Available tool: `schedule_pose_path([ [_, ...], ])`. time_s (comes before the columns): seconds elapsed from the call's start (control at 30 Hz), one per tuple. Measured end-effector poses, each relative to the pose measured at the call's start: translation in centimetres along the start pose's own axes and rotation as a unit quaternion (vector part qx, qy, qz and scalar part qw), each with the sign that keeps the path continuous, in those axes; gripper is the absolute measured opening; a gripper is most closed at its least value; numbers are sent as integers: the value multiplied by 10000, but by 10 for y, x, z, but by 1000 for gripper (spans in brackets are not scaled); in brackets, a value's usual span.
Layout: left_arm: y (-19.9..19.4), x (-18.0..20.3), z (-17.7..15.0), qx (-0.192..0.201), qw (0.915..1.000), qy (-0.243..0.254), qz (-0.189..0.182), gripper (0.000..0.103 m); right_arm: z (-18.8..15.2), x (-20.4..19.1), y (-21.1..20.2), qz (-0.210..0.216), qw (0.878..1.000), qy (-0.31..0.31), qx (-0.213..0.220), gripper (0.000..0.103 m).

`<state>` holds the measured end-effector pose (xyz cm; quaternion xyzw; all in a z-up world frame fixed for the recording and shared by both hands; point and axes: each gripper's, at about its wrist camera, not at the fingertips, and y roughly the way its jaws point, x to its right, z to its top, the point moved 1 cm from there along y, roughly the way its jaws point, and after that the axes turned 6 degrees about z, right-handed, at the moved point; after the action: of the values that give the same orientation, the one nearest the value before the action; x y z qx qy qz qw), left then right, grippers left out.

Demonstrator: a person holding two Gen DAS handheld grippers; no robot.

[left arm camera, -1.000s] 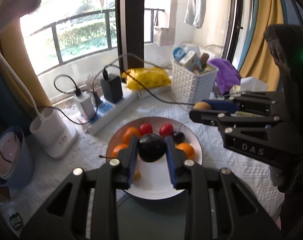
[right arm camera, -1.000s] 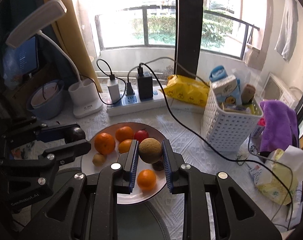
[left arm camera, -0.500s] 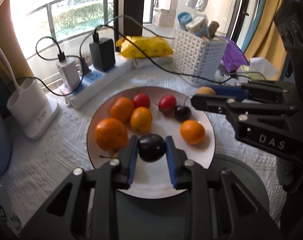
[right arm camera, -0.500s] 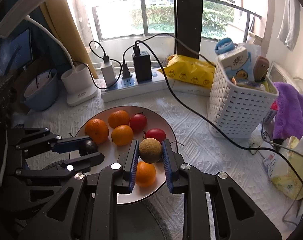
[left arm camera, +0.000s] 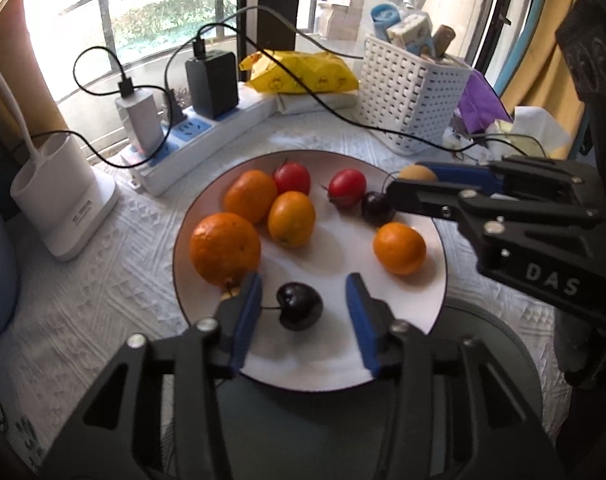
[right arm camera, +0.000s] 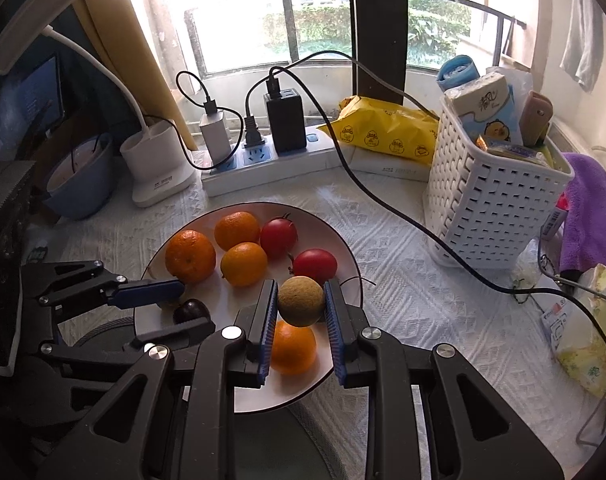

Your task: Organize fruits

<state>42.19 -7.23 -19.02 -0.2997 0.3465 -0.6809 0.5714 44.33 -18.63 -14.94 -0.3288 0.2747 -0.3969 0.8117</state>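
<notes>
- Daylight is pouring through a railed window [right arm camera: 303, 20], washing out its upper panes.
- A yellow curtain [right arm camera: 131, 60] is hanging beside it.
- A white textured tablecloth [right arm camera: 403, 280] is covering what is probably a table.

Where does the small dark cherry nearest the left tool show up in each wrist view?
Left wrist: the dark cherry lies on the plate low in the middle, between the open left tool's fingers, touching neither.
Right wrist: the same cherry sits lower left on the plate, between the left tool's fingers seen from the side.
Shared landmark: the white basket, upper right in both.
</notes>
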Motion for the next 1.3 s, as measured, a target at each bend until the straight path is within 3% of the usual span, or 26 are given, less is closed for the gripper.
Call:
schedule_pose_path([
  [0.53,-28,-49,-14,188,9977,-503,411,49,-5,-13,27,29,9994,-134,-306,26],
  [0.6,-29,-53,-16,201,9973,-565,420,53,-5,-14,29,11,9993,-149,-338,27],
  [0.67,-33,-57,-18,270,9968,-637,393,67,-4,-14,30,-47,9993,-128,-347,34],
  [0.7,-34,-59,-19,291,9966,-676,378,68,-3,-13,31,-57,9993,-109,-356,37],
  [1.3,-76,-63,-36,544,9936,-853,503,69,-11,-38,-2,-191,9994,-128,-239,38],
])
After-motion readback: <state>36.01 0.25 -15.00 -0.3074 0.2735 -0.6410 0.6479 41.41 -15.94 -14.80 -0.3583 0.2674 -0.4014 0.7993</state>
